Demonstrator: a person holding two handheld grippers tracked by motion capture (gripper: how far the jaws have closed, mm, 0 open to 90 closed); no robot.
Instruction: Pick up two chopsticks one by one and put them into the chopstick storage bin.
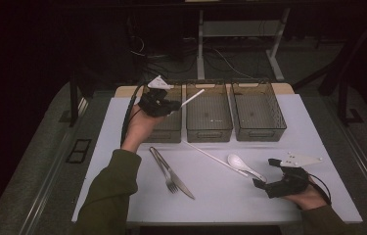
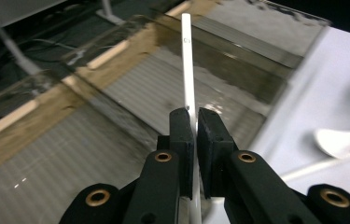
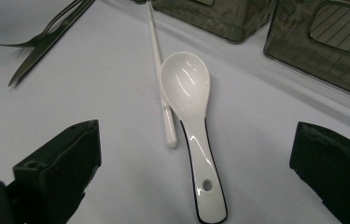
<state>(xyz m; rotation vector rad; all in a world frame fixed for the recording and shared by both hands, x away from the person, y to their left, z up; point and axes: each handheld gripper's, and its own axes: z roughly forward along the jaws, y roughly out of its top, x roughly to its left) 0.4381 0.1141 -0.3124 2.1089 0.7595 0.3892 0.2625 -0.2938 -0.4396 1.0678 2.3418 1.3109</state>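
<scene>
Left gripper view: left gripper [image 2: 195, 133] clamped tight on a white chopstick [image 2: 187, 60] above the left bin [image 1: 171, 128], thin, stiff, light, probably slick, best pinched near one end; right gripper [image 3: 196, 182] gaping wide, empty, before the white spoon [image 3: 189, 100].

A thin white chopstick [image 2: 187, 70] is clamped between black fingers [image 2: 182, 135], raised, pointing out over the clear bins [image 1: 209, 110].
</scene>
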